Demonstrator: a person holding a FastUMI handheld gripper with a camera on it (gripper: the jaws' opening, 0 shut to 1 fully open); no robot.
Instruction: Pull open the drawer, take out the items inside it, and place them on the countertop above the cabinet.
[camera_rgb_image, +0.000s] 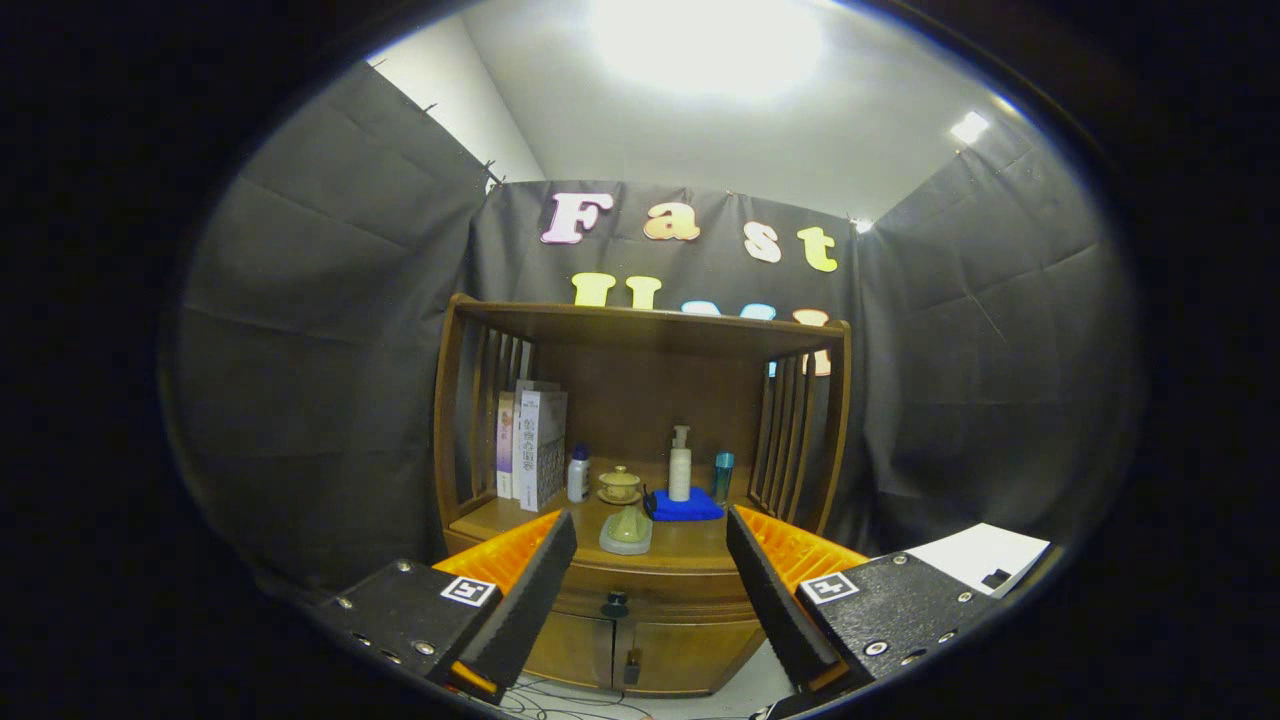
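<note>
A wooden cabinet (640, 400) stands ahead against the booth wall. Its drawer (650, 590) is closed, with a dark round knob (614, 605) at the front, seen between my fingers. My gripper (650, 560) is open and holds nothing, some way back from the cabinet. On the countertop (500, 520) sit a pale green item on a small dish (626, 530), a cream pump bottle (680, 465) on a blue cloth (686, 506), a yellow lidded cup (620, 485), a small white bottle (578, 474) and a teal tumbler (723, 475). The drawer's inside is hidden.
Boxed books (532, 445) stand at the countertop's left, beside slatted side rails. Two lower doors (640, 655) sit under the drawer. A white sheet (985, 555) lies on a surface off to the right. Cables (560, 700) run across the floor in front.
</note>
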